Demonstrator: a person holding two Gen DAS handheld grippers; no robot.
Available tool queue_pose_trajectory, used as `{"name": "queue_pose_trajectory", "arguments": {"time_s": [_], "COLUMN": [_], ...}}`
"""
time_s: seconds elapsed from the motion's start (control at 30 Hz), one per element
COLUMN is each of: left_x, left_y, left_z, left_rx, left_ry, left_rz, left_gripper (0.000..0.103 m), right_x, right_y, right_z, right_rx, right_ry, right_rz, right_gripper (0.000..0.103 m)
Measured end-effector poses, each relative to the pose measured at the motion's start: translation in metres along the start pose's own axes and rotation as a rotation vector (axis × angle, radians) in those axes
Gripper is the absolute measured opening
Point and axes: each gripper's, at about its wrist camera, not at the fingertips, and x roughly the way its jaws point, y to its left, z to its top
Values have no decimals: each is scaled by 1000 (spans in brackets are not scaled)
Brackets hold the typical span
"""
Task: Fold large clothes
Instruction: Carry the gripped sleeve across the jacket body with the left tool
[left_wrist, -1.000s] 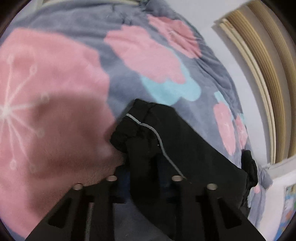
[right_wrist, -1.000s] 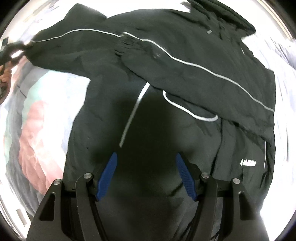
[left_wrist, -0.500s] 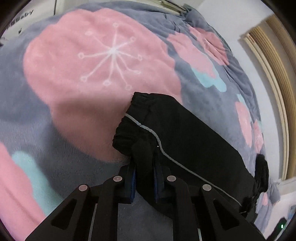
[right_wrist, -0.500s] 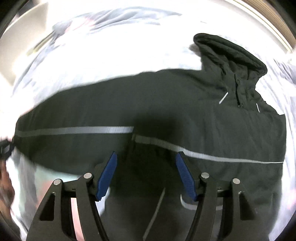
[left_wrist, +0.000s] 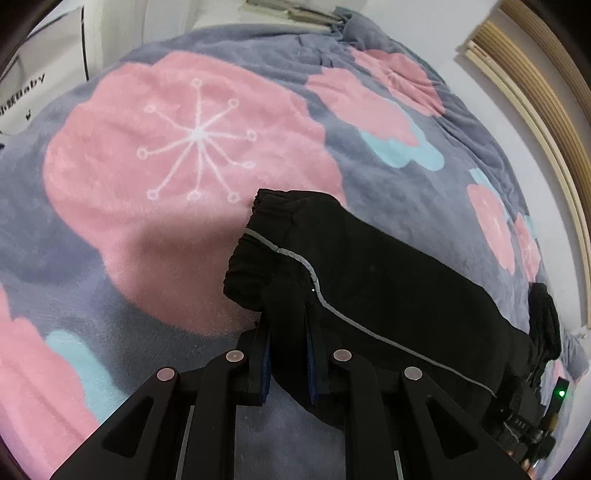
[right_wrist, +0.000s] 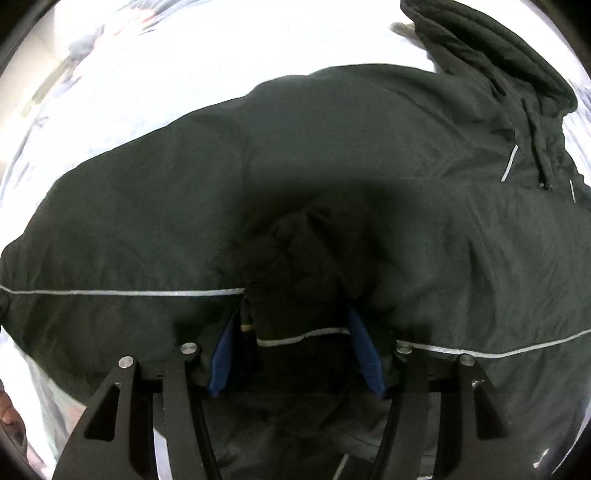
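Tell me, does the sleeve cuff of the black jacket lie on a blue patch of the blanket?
No, the sleeve cuff lies on a big pink flower of the blanket.
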Motion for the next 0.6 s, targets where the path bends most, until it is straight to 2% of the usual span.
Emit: {"name": "queue_pose_trajectory", "arguments": {"time_s": [0.07,0.17,0.23,0.37,0.6], "left_x": [-12,-37,-54,-85,-128], "left_y": [-7,-20,-36,-72,-172], "left_z": [0,-1,-4,-18,-69], "left_rx": [16,67,133,263,480], "left_ry": [-24,-69,-94,-136,-144], "left_rz": [-5,-28,-34,-60,-219], "left_gripper": [15,15,15,15,15], "right_x": [-12,-43,-59,-82,-120], "right_y": [-6,-26,-39,-57,-95], "right_z": [-2,-23,-44,-88,-163], "right_rx": [23,138,184,191,161], "right_ry": [8,0,-8,-16,-31], "right_rz": [32,184,209,158,30], "right_gripper": [64,69,70,70,70]}}
